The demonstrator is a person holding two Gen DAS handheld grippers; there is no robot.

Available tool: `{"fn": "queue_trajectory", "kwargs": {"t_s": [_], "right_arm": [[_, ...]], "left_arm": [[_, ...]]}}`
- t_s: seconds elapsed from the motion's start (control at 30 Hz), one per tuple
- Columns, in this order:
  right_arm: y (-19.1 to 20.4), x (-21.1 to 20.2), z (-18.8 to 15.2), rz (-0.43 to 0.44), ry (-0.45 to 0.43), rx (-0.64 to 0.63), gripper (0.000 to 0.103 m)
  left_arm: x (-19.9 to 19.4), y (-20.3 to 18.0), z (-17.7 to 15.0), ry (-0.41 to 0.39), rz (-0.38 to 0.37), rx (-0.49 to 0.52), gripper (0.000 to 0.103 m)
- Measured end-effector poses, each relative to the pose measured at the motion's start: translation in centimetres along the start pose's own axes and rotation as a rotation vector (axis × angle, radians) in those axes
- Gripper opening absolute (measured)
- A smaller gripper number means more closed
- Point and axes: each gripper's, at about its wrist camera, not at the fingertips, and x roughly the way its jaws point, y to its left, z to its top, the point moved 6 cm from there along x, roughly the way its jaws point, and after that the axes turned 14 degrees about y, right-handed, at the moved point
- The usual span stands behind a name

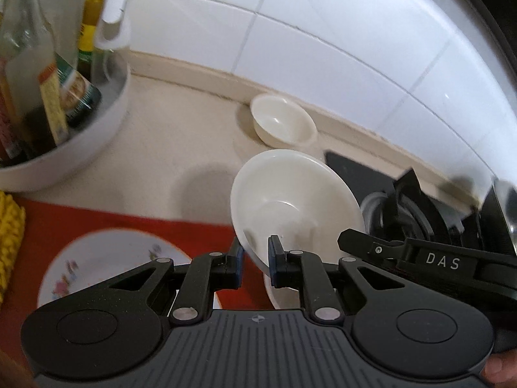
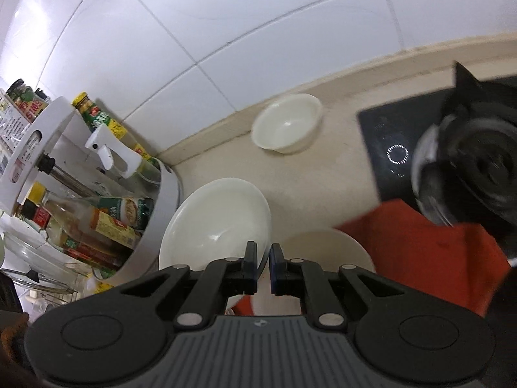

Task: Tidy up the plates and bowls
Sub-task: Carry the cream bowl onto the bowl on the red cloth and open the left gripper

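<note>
My left gripper (image 1: pixel 256 255) is shut on the rim of a large white bowl (image 1: pixel 290 200), held tilted above the counter. My right gripper (image 2: pixel 263 260) is shut on the rim of a large white bowl (image 2: pixel 216 223); whether it is the same bowl I cannot tell. Its finger (image 1: pixel 371 245) reaches in from the right in the left wrist view. A small white bowl (image 1: pixel 282 119) sits by the wall, also in the right wrist view (image 2: pixel 287 127). A floral plate (image 1: pixel 106 265) lies on a red mat (image 1: pixel 129 220). Another white bowl (image 2: pixel 323 249) sits under the right gripper.
A white round rack of sauce bottles (image 1: pixel 64 148) stands at the left, also in the right wrist view (image 2: pixel 97 200). A black stove with a burner (image 1: pixel 404 207) is at the right (image 2: pixel 397 148). A yellow cloth (image 1: pixel 9 236) lies at the far left. A tiled wall (image 1: pixel 323 32) backs the counter.
</note>
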Motion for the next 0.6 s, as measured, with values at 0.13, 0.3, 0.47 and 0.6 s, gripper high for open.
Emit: {"fn": "queue_trajectory", "kwargs": {"t_s": [0.13, 0.3, 0.47, 0.6], "right_arm": [[-1.5, -0.4, -1.2, -0.025, 0.005, 0.008, 0.007], [-2.8, -0.1, -2.2, -0.049, 0.023, 0.024, 0.007], [-3.7, 0.5, -2.9, -0.072, 0.035, 0.036, 0.007], [-3.8, 0.7, -3.0, -0.095, 0.033, 0.017, 0.007]], "left_arm": [[0.9, -0.9, -1.3, 0.035, 0.001, 0.023, 0.020], [2.0, -1.5, -2.3, 0.074, 0.016, 0.043, 0.021], [3.0, -1.7, -2.6, 0.097, 0.035, 0.058, 0.021], [3.4, -1.8, -2.8, 0.104, 0.048, 0.066, 0.022]]}}
